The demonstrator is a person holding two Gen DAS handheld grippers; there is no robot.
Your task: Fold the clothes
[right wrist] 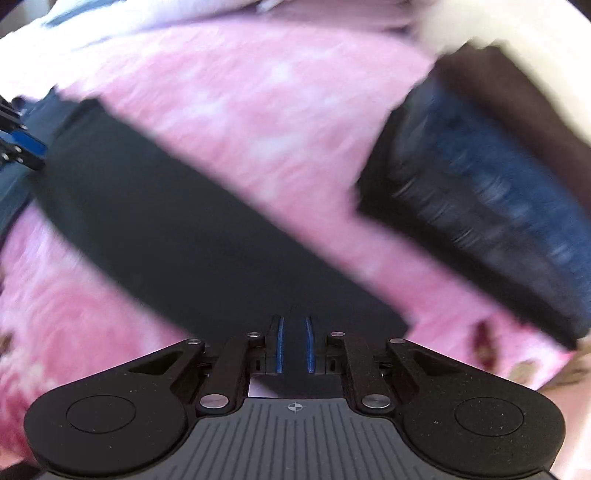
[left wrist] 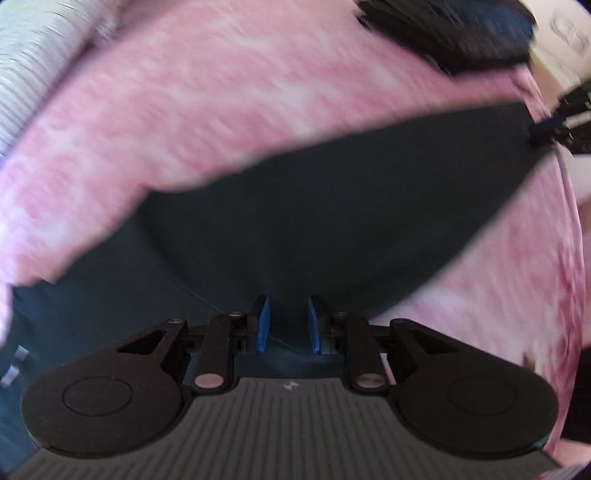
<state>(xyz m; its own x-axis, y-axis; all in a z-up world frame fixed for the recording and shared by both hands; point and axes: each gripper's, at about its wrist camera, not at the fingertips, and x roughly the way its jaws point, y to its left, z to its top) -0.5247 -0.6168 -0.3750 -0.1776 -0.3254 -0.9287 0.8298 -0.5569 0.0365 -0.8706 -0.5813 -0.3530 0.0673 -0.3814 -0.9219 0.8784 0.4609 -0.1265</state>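
Observation:
A dark navy garment [left wrist: 332, 221] hangs stretched over a pink mottled blanket [left wrist: 221, 92]. In the left wrist view my left gripper [left wrist: 287, 325] has a fold of this cloth pinched between its blue pads [left wrist: 261, 325]. The garment's far corner runs to my right gripper [left wrist: 546, 134] at the right edge. In the right wrist view the same dark garment [right wrist: 166, 229] spans as a long band from my right gripper [right wrist: 294, 343], shut on its near end, to my left gripper [right wrist: 26, 147] at the far left. Both views are blurred.
A stack of folded dark and blue clothes [right wrist: 480, 206] lies on the pink blanket [right wrist: 258, 110] to the right, also seen as the stack [left wrist: 443, 33] at the top. A grey-white ribbed cloth [left wrist: 33, 62] lies at the upper left.

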